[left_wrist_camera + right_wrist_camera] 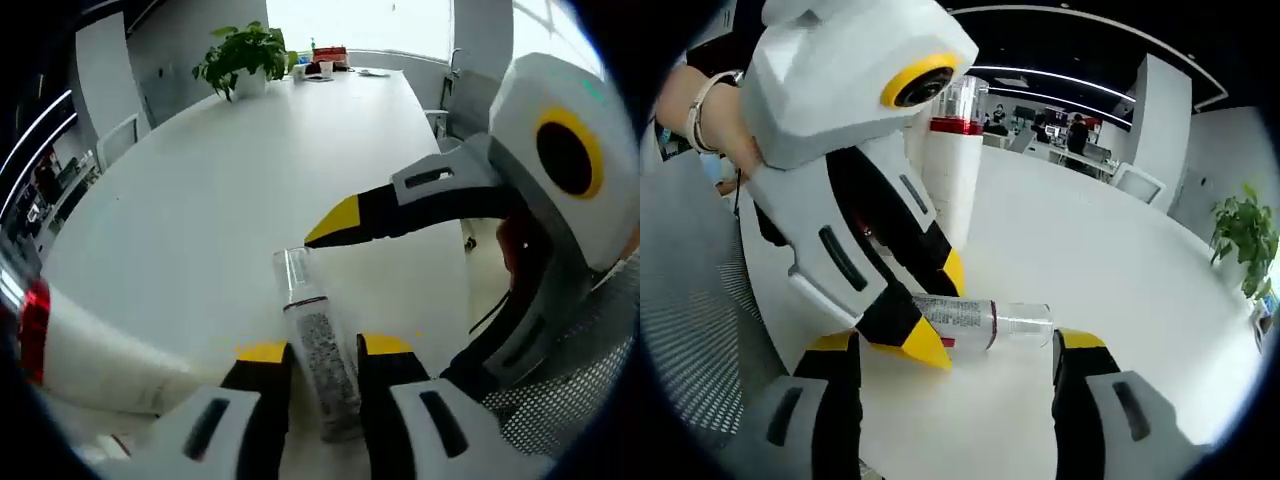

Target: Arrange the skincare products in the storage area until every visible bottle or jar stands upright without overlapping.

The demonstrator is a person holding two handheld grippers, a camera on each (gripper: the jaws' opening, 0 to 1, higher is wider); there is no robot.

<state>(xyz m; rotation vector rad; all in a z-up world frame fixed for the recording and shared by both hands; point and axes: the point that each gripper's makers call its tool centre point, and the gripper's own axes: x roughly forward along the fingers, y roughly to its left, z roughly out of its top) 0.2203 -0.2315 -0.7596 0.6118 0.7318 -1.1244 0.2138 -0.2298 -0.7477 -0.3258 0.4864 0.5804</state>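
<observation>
A clear bottle (322, 365) with a printed label lies on its side on the white table (230, 200), its clear cap (294, 268) pointing away. My left gripper (325, 350) is shut on its labelled body, one yellow-tipped jaw on each side. In the right gripper view the same bottle (985, 320) lies crosswise, held by the left gripper (937, 308). My right gripper (958, 342) stands open and wide around it, touching nothing. One finger of it (335, 222) hovers just past the cap. A tall white bottle with a red band (952, 170) stands upright behind.
The red-banded white bottle (60, 345) looms close on the left. A potted plant (245, 55) and small items (325, 55) sit at the table's far end. The table's edge (455, 250) runs along the right. A hand with a bracelet (700, 110) holds the left gripper.
</observation>
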